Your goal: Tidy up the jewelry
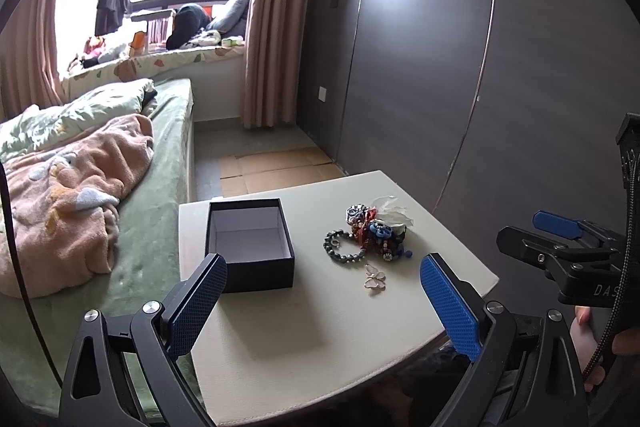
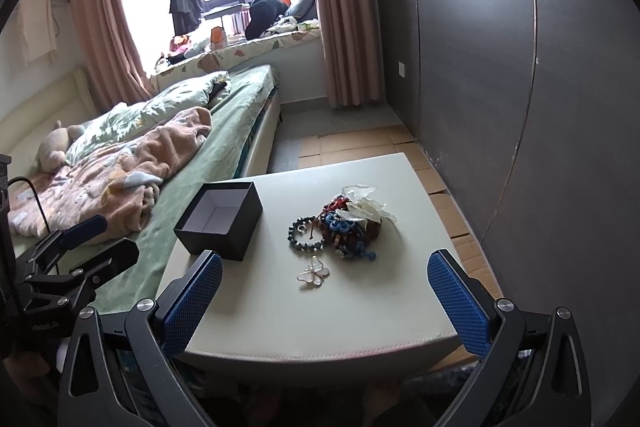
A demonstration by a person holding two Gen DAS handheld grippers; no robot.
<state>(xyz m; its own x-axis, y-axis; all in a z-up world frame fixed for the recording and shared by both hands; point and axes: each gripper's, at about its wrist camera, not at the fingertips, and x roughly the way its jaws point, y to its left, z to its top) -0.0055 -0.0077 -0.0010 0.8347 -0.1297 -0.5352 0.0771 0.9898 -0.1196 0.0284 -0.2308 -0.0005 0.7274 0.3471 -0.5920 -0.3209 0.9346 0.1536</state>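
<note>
An open, empty black box [image 1: 249,243] [image 2: 220,221] stands on the left part of a white table [image 1: 320,327] [image 2: 320,319]. To its right lies a heap of jewelry [image 1: 374,229] [image 2: 346,221]: a dark bead bracelet [image 1: 340,245] [image 2: 304,233], blue and red pieces, white plastic. A pink butterfly pendant [image 1: 375,279] [image 2: 314,275] lies in front of the heap. My left gripper [image 1: 324,303] is open and empty above the table's near edge. My right gripper [image 2: 326,301] is open and empty, also at the near edge.
A bed [image 1: 152,187] [image 2: 224,131] with a pink blanket [image 1: 68,195] borders the table's left side. A dark wardrobe wall [image 1: 460,87] [image 2: 520,67] stands to the right. Cardboard [image 1: 276,167] covers the floor beyond the table. The other gripper shows at each view's side [image 1: 560,247] [image 2: 72,247].
</note>
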